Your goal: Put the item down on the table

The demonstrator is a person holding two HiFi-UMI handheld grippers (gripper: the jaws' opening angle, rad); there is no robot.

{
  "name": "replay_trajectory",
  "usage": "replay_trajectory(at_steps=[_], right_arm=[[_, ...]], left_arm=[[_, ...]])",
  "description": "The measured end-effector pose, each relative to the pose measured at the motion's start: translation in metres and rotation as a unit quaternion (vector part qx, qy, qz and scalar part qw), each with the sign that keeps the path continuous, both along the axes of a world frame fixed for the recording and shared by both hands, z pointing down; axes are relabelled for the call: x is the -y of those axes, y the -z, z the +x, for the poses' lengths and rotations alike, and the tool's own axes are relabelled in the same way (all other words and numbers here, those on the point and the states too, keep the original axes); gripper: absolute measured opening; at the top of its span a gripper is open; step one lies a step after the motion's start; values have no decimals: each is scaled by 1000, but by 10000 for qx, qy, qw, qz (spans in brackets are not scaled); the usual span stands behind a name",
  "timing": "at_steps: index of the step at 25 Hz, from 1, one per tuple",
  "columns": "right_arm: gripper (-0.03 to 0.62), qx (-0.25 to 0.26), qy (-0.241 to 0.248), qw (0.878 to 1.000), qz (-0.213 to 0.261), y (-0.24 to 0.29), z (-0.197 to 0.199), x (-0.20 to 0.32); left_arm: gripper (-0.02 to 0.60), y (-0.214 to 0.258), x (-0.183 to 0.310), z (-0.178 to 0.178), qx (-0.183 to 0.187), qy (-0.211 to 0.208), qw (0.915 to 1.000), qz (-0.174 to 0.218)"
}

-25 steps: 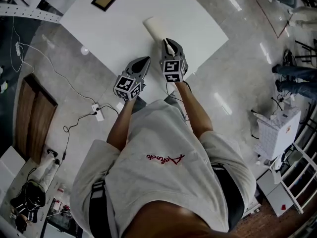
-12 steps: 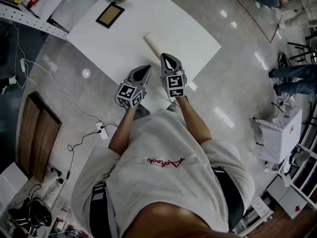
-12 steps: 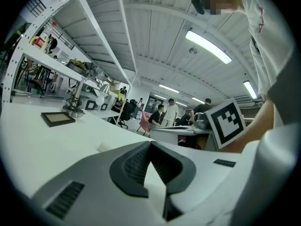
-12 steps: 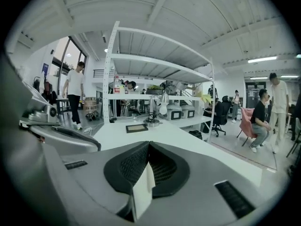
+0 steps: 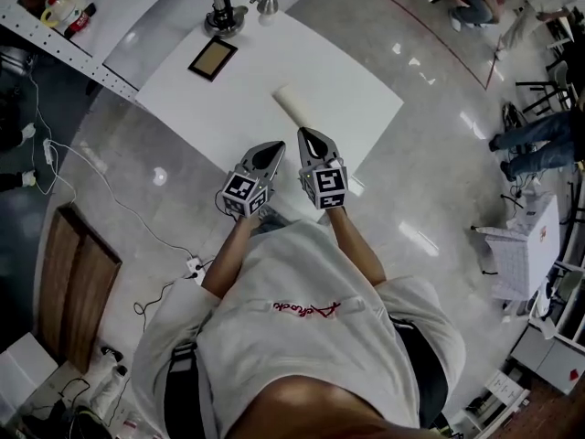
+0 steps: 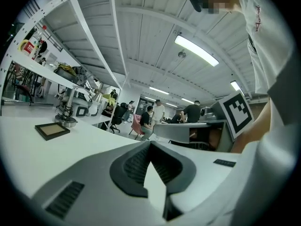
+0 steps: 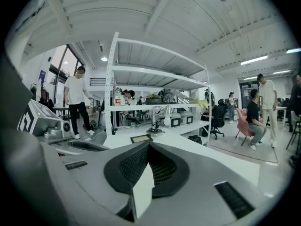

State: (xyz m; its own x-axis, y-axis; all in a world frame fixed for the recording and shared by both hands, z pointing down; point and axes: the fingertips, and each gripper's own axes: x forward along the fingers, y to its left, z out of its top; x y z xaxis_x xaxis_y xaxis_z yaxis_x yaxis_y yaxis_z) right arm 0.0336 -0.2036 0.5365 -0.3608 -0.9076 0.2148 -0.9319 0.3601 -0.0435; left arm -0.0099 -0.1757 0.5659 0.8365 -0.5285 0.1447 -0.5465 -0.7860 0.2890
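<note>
A cream roll (image 5: 296, 107) lies on the white table (image 5: 366, 90), free of both grippers. My right gripper (image 5: 305, 136) hovers over the table's near edge, a short way nearer me than the roll, jaws shut and empty. Just left of it my left gripper (image 5: 273, 147) is also shut with nothing in it. In the right gripper view the jaws (image 7: 148, 145) meet at the tip; in the left gripper view the jaws (image 6: 149, 143) are likewise together. Neither gripper view shows the roll.
A dark-framed panel (image 5: 212, 58) lies at the table's far left, with a metal stand (image 5: 224, 15) behind it. A shelf rack (image 7: 155, 98) stands beyond the table. Cables and a power strip (image 5: 195, 265) lie on the floor. People sit and stand in the background.
The right gripper's tip was at the roll's near end a second ago; both grippers have since drawn back toward me, leaving the roll lying on the table.
</note>
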Motion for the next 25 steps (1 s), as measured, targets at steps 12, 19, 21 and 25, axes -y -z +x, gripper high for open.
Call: replay_trajectory(at_steps=[12, 19, 21, 25], right_arm=[[18, 57, -358, 9992, -142, -8, -5, -35], [18, 27, -340, 9994, -12, 3, 16, -68], [18, 49, -336, 9994, 30, 6, 21, -76], [18, 39, -296, 9995, 87, 6, 28, -103]], left_arm=[[13, -3, -17, -28, 130, -90, 9999, 36], [13, 11, -47, -12, 139, 18, 9998, 162], [14, 14, -58, -7, 149, 20, 9997, 204], [13, 15, -87, 3, 98, 83, 9997, 209]])
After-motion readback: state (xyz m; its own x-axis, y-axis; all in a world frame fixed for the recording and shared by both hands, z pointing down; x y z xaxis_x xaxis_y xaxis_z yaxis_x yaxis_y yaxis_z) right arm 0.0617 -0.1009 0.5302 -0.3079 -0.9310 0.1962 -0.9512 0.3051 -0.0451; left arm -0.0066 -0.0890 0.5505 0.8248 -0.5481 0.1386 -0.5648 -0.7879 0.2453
